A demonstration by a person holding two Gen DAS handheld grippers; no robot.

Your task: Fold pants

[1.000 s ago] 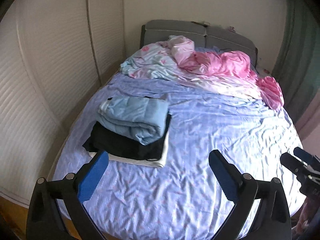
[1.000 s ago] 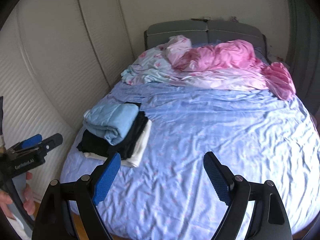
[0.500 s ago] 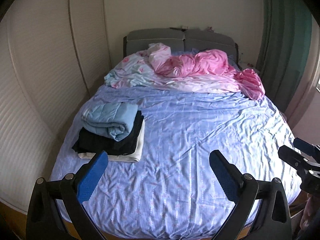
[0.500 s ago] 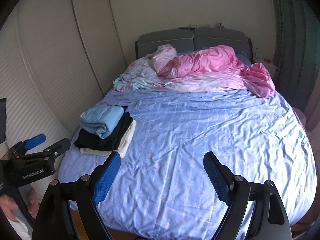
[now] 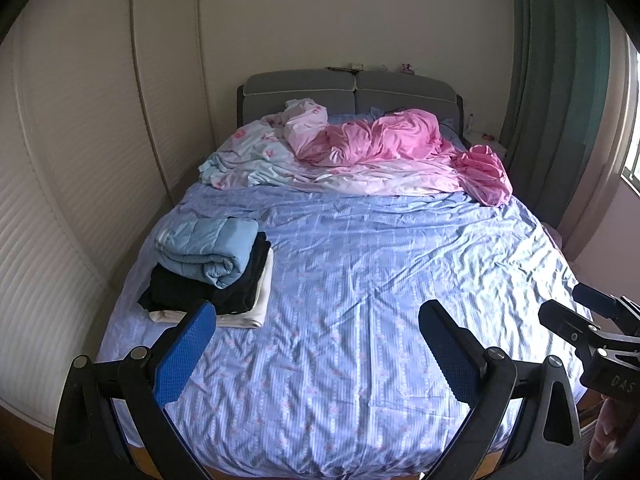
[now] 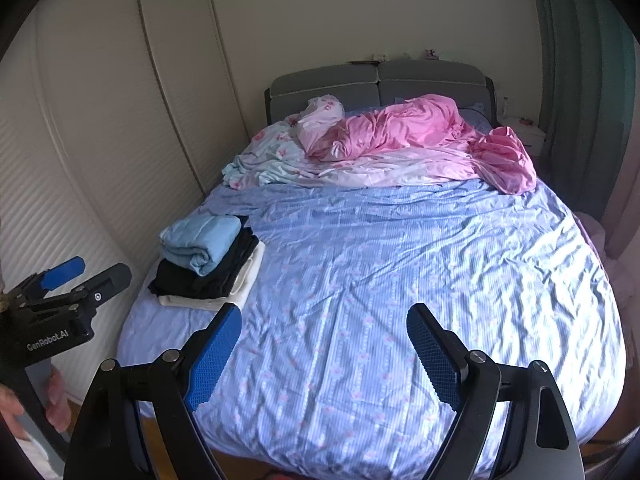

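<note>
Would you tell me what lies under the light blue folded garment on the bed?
Under the light blue garment lies a black folded garment, then a cream one. Anything between them is covered.

Bedroom in soft daylight
Bed [image 5: 360, 320] with grey headboard [image 5: 352, 92] against a cream wall [image 5: 340, 20]; ribbed wardrobe doors [image 5: 80, 140] at left, green curtain [image 5: 560, 80] and window [image 5: 632, 152] at right
</note>
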